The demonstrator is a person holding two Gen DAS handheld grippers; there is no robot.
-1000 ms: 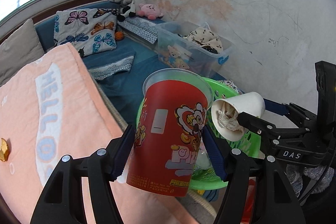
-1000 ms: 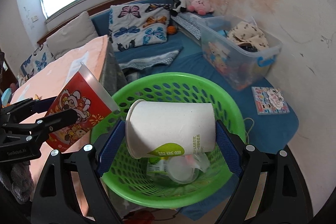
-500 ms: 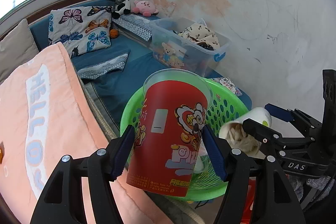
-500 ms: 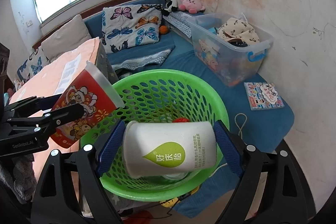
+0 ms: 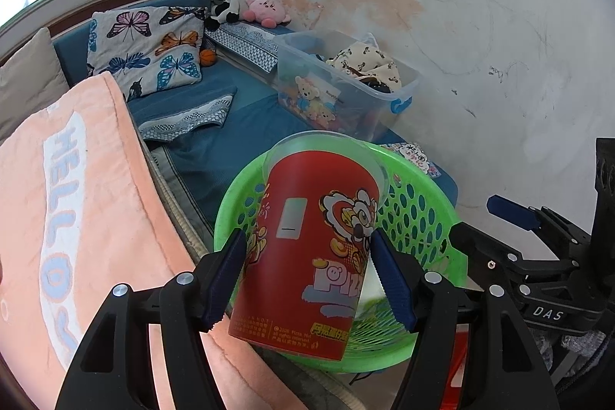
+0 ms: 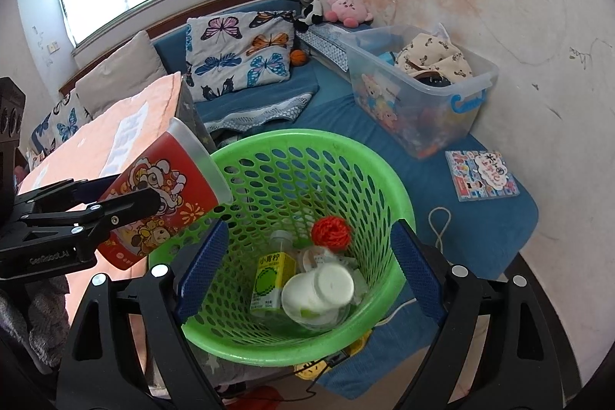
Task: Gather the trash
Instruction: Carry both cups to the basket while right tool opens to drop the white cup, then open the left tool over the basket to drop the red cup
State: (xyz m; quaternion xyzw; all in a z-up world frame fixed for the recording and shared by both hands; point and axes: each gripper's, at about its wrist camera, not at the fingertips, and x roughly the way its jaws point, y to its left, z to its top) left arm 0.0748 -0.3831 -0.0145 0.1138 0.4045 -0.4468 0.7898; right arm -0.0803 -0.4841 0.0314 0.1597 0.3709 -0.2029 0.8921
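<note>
My left gripper (image 5: 307,275) is shut on a red Pizza Hut paper cup (image 5: 307,248) with a clear lid, held at the left rim of the green basket (image 5: 423,202). The right wrist view shows the cup (image 6: 161,195) tilted toward the basket (image 6: 399,202). My right gripper (image 6: 307,260) is open and empty above the basket. Inside lie a white paper cup (image 6: 319,294), a green-label bottle (image 6: 273,275) and a red yarn ball (image 6: 331,233). The right gripper (image 5: 496,218) shows at the right of the left wrist view.
An orange "HELLO" blanket (image 5: 69,218) covers the bed at left. A clear storage bin (image 6: 423,95) with clothes stands by the wall. A picture book (image 6: 484,175) and a string loop (image 6: 438,221) lie on the blue mat. Butterfly pillows and plush toys are behind.
My right gripper opened and the white paper cup dropped into the basket. The left gripper moved the red cup a little closer over the basket rim.
</note>
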